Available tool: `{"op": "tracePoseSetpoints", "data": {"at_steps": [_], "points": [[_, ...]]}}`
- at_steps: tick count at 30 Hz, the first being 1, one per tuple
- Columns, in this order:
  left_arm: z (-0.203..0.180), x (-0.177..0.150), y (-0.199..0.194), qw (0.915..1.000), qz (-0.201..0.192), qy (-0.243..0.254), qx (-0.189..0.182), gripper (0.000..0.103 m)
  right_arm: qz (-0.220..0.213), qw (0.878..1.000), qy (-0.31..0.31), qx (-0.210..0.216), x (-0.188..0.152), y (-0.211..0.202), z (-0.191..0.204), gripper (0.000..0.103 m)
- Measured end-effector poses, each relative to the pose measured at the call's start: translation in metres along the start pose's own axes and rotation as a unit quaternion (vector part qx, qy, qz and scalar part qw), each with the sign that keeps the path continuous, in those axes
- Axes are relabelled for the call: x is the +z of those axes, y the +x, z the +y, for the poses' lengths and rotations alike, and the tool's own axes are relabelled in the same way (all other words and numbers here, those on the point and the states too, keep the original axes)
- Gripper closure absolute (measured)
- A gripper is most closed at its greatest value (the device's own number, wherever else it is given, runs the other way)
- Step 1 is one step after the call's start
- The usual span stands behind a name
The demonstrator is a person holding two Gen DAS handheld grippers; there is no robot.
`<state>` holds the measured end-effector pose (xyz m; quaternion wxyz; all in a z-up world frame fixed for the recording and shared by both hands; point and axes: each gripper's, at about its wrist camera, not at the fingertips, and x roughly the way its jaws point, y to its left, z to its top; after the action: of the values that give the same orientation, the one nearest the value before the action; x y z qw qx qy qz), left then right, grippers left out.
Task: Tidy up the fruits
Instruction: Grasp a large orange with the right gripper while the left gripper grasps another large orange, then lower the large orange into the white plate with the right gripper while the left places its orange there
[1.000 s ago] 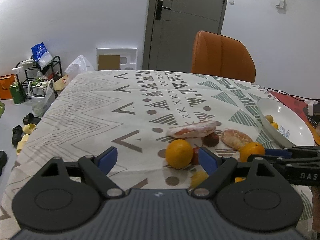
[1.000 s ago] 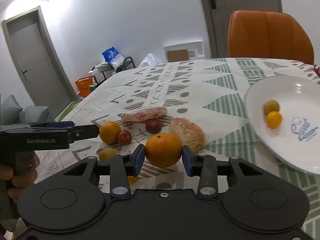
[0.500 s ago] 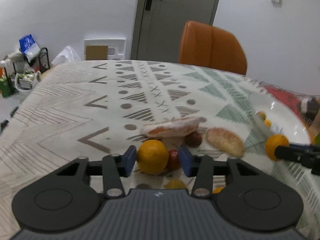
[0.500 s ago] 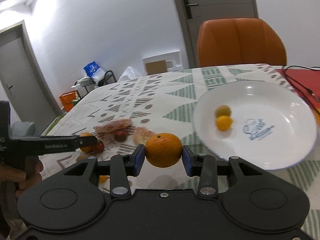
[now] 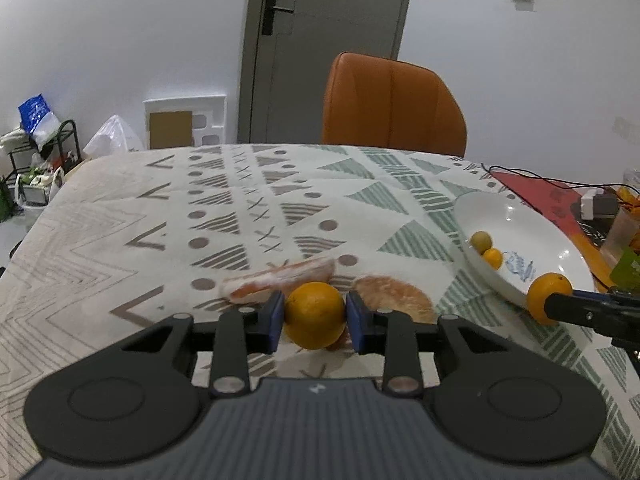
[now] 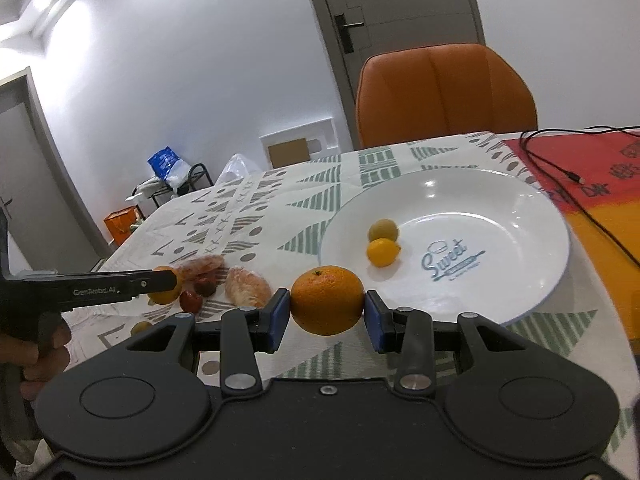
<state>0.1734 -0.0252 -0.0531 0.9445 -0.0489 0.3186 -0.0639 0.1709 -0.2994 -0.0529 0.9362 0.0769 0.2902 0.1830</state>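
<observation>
Oranges fill both tools: the right gripper pinches one orange at the near rim of the white plate, seemingly to drop it beside two small fruits; the left gripper clamps another orange above the left-hand pile.

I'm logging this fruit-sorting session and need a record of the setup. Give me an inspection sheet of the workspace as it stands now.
Surface: table under a patterned tablecloth; a red mat at its far right.
Job's things: white plate holding two small yellow fruits; grapefruit pieces and small red fruits on the cloth.
Clutter: jars and a box at the right edge, blurred.
Grippers: left gripper shut on an orange; right gripper shut on another orange, near the plate's rim.
Cables: black cable across the red mat.
Surroundings: orange chair, grey door, cluttered rack.
</observation>
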Motion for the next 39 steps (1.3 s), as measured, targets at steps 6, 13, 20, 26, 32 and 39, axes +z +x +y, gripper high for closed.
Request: {"op": "tracePoseSetpoints", "data": {"at_steps": [6, 13, 20, 26, 32, 39], "points": [[-0.019, 0.005, -0.001, 0.9999, -0.005, 0.014, -0.009, 0.072, -0.016, 1.000, 0.013, -0.011, 0.003, -0.011, -0.018, 0.065], [-0.045, 0.010, 0.002, 0.9992, -0.007, 0.033, -0.023, 0.072, -0.035, 0.998, 0.026, -0.045, 0.003, -0.025, -0.044, 0.057], [-0.071, 0.015, 0.004, 0.9978, -0.010, 0.055, -0.036, 0.072, -0.039, 0.997, 0.042, -0.049, -0.003, -0.035, -0.060, 0.056], [-0.092, 0.018, 0.008, 0.9961, -0.010, 0.074, -0.048, 0.072, -0.040, 0.997, 0.055, -0.045, -0.011, -0.042, -0.067, 0.056], [-0.110, 0.019, 0.012, 0.9941, -0.009, 0.090, -0.059, 0.072, -0.042, 0.996, 0.063, -0.043, -0.016, -0.046, -0.073, 0.056], [-0.129, 0.021, 0.016, 0.9913, -0.010, 0.109, -0.073, 0.072, -0.046, 0.995, 0.077, -0.046, -0.022, -0.052, -0.080, 0.056]]}}
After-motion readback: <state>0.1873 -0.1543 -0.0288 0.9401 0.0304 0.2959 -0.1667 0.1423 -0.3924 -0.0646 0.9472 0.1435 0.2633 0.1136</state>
